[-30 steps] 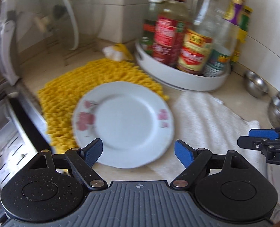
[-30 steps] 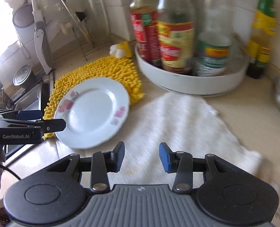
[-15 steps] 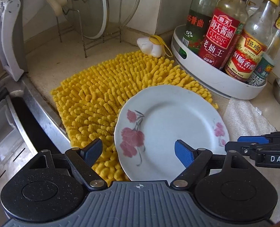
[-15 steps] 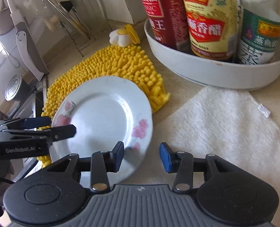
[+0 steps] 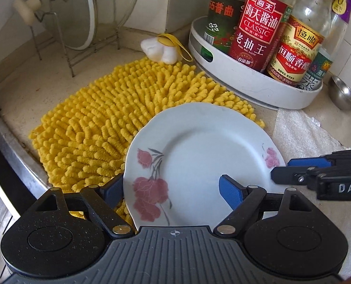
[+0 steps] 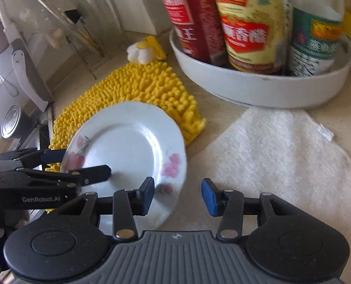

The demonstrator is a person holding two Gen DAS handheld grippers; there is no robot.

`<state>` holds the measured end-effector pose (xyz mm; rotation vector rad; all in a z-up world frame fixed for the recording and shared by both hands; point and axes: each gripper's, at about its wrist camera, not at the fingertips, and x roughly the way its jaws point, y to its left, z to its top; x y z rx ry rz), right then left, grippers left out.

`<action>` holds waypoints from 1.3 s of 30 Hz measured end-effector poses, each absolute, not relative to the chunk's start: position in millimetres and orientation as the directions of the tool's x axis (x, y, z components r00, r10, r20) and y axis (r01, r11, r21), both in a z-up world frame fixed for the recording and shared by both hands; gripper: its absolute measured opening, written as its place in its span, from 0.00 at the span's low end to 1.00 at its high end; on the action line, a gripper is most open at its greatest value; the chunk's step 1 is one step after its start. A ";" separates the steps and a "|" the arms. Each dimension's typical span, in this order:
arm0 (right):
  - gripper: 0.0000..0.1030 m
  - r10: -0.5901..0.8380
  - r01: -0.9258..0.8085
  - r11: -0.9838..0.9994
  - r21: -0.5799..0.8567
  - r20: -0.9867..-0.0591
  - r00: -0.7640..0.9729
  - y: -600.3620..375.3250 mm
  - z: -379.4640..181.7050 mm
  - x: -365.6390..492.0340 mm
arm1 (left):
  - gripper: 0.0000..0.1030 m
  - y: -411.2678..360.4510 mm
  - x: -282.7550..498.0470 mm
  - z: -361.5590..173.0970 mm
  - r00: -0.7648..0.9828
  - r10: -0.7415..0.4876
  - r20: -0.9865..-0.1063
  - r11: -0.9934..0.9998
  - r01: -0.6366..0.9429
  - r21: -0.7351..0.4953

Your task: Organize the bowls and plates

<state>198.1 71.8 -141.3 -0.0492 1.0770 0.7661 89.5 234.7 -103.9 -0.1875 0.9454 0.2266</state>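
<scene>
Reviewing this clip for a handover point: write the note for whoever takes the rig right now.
Left gripper: open wide, straddling the plate's near-left rim, one finger outside it, one over the plate; no grip yet.
Right gripper: jaws opening, straddling the plate's right rim, nothing clamped.
Flowered plate: lying face up, partly on the yellow mat, partly on the counter beside the white towel.
A steel bowl sits right of the bottle tray.
Done: both grippers positioned at the plate.
Left: close on the rim, lift, put the plate away, likely in the wire rack behind; then the bowls.
</scene>
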 end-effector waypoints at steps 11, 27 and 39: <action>0.58 0.591 -0.588 0.710 0.388 -0.782 0.198 80.8 -139.7 188.6 | 0.89 236.5 94.9 -108.3 0.563 0.090 -0.822 0.972 -0.231 -0.052; 0.58 0.596 -0.538 0.737 0.409 -0.769 0.230 36.1 -115.1 182.7 | 0.90 215.8 93.0 -98.8 0.567 0.071 -0.821 0.974 -0.216 -0.065; 0.58 0.565 -0.459 0.794 0.398 -0.762 0.316 -43.1 -98.2 173.6 | 0.90 151.0 104.2 -83.7 0.592 0.016 -0.806 0.992 -0.112 -0.063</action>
